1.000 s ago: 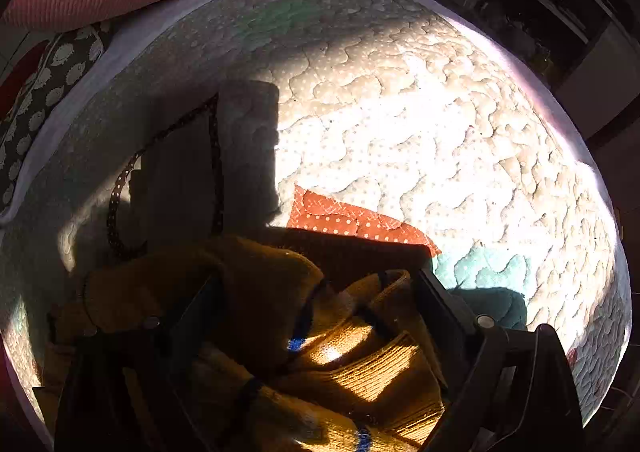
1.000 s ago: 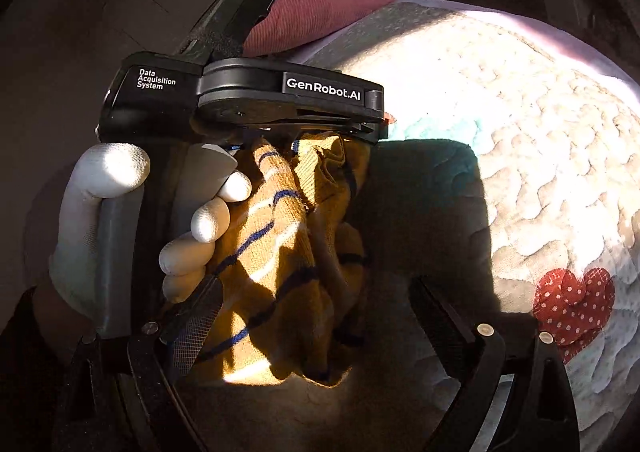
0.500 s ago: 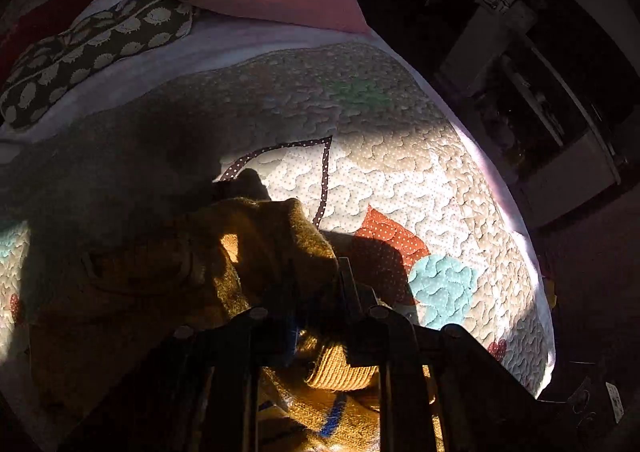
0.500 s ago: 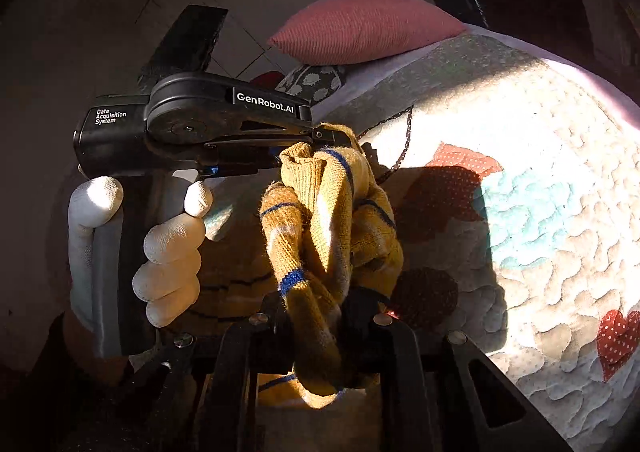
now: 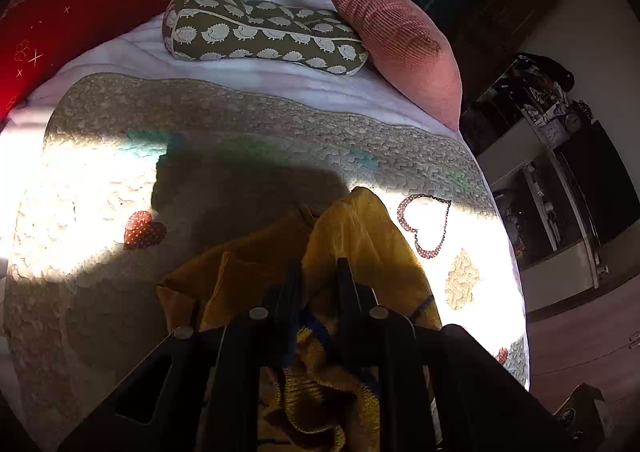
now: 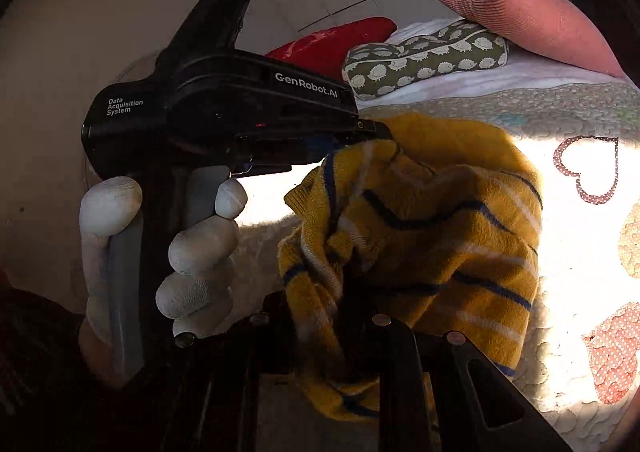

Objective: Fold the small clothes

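In the right wrist view, a white-gloved hand (image 6: 188, 252) at the left grips the black handle of the left gripper (image 6: 376, 128), whose jaws are clenched on one edge of a mustard-yellow knitted garment with thin navy and white stripes (image 6: 420, 236). The knit hangs bunched and twisted between the two tools, raised above the cream quilted bedspread with heart patches (image 6: 576, 252); ribbed edging shows at its left side and sunlight catches its right half. At the bottom of that view the right gripper (image 6: 320, 316) is clamped on the garment's lower folds. Its jaws have just been closing, with the knit between them.

In the left wrist view, the same garment (image 5: 360, 240) drapes over and between the left tool's narrowly set fingers (image 5: 290, 284), its plain yellow face turned up, a blue stripe and ribbed hem showing below. Beyond it lie a red cushion (image 5: 92, 12), an olive hedgehog-print bolster (image 5: 256, 36) and a pink ribbed pillow (image 5: 400, 36).
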Tool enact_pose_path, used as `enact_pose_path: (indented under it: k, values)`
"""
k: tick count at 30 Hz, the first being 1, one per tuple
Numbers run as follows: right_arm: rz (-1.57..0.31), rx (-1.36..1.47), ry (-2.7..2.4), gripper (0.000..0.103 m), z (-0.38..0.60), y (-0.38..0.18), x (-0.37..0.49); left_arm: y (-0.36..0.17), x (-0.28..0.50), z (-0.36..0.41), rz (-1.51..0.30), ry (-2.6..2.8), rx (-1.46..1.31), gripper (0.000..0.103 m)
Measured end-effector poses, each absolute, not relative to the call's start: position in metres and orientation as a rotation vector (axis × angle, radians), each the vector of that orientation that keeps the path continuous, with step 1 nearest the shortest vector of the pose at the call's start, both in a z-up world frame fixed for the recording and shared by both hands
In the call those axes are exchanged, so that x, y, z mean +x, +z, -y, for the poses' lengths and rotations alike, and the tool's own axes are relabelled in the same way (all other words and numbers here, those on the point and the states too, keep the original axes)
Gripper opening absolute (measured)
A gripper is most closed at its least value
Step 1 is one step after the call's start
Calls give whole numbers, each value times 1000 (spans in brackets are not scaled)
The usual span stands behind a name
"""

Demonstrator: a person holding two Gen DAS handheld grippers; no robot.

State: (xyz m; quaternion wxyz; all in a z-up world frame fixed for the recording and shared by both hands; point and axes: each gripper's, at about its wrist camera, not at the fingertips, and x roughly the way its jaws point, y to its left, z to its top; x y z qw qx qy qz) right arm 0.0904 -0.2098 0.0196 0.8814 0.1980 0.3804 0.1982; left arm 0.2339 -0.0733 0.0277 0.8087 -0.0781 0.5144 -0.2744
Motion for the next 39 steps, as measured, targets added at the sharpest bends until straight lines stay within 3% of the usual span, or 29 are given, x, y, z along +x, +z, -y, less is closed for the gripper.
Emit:
enact_pose_path:
  k: [3,5,8,10,15,18,22,29,30,31,33,39]
  values:
    - [-741,371,397,19,191,29,85,28,243,44,-1078,-548,-240,19]
    - [-750,320,373,19,179,24,87,28,241,19,-1057,-511,-265,28]
    - [-886,247,434,24,157,-4,91,20,232,-9,-1055,-458,-298,43]
    - [-986,204,470,31,147,-27,96,9,223,-22,-1076,-442,-318,47]
    - [-1001,243,540,48,161,-21,77,-12,196,-52,-1099,-377,-298,47]
    - [-968,207,506,50,169,7,66,-16,177,-73,-1075,-311,-310,47]
    - [-923,103,445,67,157,40,81,-21,148,-100,-1036,-196,-330,50]
    - [-1039,-124,365,69,92,13,156,-31,102,-122,-1011,-97,-335,50]
    - [-1073,-140,350,50,89,3,164,-32,96,-124,-1013,-103,-336,50]
    - [-1115,-138,334,8,89,-7,172,-32,91,-124,-1014,-109,-333,50]
    - [-1123,-18,325,8,110,-6,176,-30,82,-123,-999,-123,-321,50]
    - [-921,257,183,8,202,44,157,-24,73,-118,-954,-167,-313,50]
